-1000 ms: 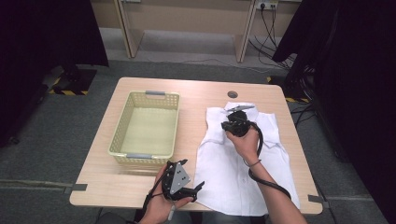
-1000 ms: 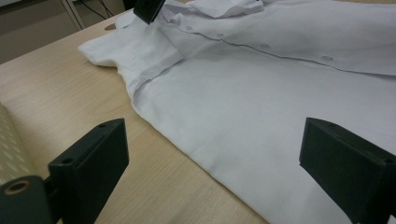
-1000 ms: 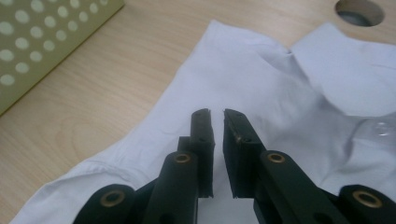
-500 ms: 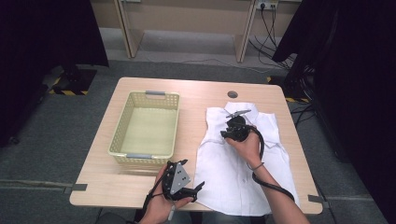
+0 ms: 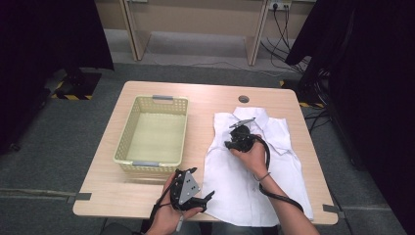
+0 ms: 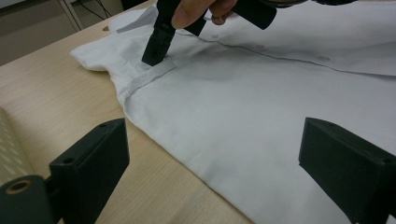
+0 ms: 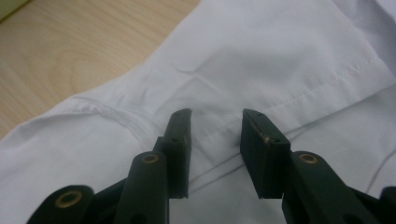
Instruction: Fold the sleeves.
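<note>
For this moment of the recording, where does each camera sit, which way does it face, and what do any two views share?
High view: above the person's side, looking forward and down on the table, basket and white shirt; both forearms, left tool and right tool show.
Left gripper view: low on the left tool, jaws wide apart, facing across the shirt toward the right tool's jaw.
Right gripper view: on the right tool, jaws just opened, over the shirt's collar.
All three share the shirt.

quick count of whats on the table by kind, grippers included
white shirt: 1
yellow basket: 1
grippers: 2, the left gripper and the right gripper
total: 4
</note>
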A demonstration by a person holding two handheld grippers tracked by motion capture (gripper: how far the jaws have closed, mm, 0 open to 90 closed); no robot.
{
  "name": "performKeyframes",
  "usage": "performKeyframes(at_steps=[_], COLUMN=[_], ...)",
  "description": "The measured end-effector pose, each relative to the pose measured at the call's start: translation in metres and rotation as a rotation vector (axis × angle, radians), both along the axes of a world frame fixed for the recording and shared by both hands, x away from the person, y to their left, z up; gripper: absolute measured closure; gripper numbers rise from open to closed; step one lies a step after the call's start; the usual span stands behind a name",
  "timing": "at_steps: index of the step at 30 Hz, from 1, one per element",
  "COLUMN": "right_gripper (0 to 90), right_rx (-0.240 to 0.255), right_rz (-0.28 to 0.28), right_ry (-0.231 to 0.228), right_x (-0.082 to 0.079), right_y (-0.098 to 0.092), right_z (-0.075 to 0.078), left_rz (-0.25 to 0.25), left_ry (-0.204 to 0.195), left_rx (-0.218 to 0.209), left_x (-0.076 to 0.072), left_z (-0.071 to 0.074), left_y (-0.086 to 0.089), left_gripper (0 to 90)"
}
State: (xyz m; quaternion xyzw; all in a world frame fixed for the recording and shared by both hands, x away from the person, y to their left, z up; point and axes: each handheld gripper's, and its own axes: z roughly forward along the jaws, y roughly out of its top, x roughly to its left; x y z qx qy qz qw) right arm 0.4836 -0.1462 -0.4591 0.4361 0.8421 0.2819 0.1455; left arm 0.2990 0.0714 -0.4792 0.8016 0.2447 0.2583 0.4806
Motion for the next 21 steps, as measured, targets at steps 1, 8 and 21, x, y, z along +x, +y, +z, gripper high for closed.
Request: performKeyframes(at_steps=[1, 8, 21], right_gripper=[63.8, 63.7, 49.2], right_rx=[0.001, 0.007, 0.032], right_rz=[0.000, 0.003, 0.014], right_ry=[0.000, -0.006, -0.006], right_x=[0.000, -0.001, 0.000], right_y=[0.002, 0.017, 0.014], right_z=[0.000, -0.001, 0.008], left_rz=[0.000, -0.005, -0.018], left_ry=[0.001, 0.006, 0.033], left_rx=[-0.001, -0.004, -0.023], left_x=[0.000, 0.001, 0.001], left_z=[0.000, 0.000, 0.001], left_y=[0.000, 0.001, 0.000], left_gripper=[7.7, 7.7, 7.7])
